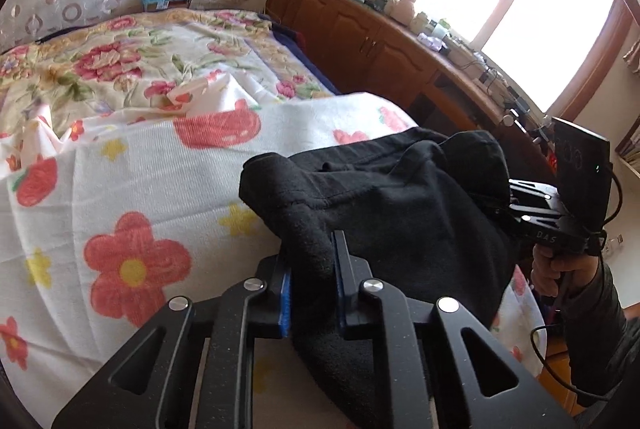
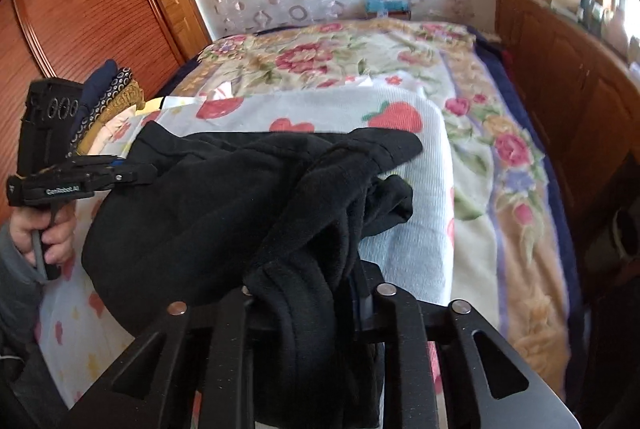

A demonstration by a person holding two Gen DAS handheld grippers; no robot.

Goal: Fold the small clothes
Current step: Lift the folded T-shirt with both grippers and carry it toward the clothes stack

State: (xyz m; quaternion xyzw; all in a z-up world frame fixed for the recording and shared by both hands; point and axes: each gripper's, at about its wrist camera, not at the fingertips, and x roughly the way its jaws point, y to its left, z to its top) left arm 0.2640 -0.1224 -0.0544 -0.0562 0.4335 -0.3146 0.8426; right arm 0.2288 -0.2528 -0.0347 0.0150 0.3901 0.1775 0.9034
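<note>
A black fleece garment lies bunched on the white flower-print blanket near the bed's near edge. My left gripper is shut on one edge of the garment; the cloth fills the gap between its blue-padded fingers. In the right wrist view the same garment hangs from my right gripper, which is shut on a thick fold of it. The left gripper shows at the left there, clamped on the garment's far side. The right gripper shows at the right in the left wrist view.
A floral quilt covers the bed beyond the blanket. A pile of folded clothes sits at the bed's left side. A wooden cabinet with clutter runs along the right under a window. A wooden wardrobe stands at the left.
</note>
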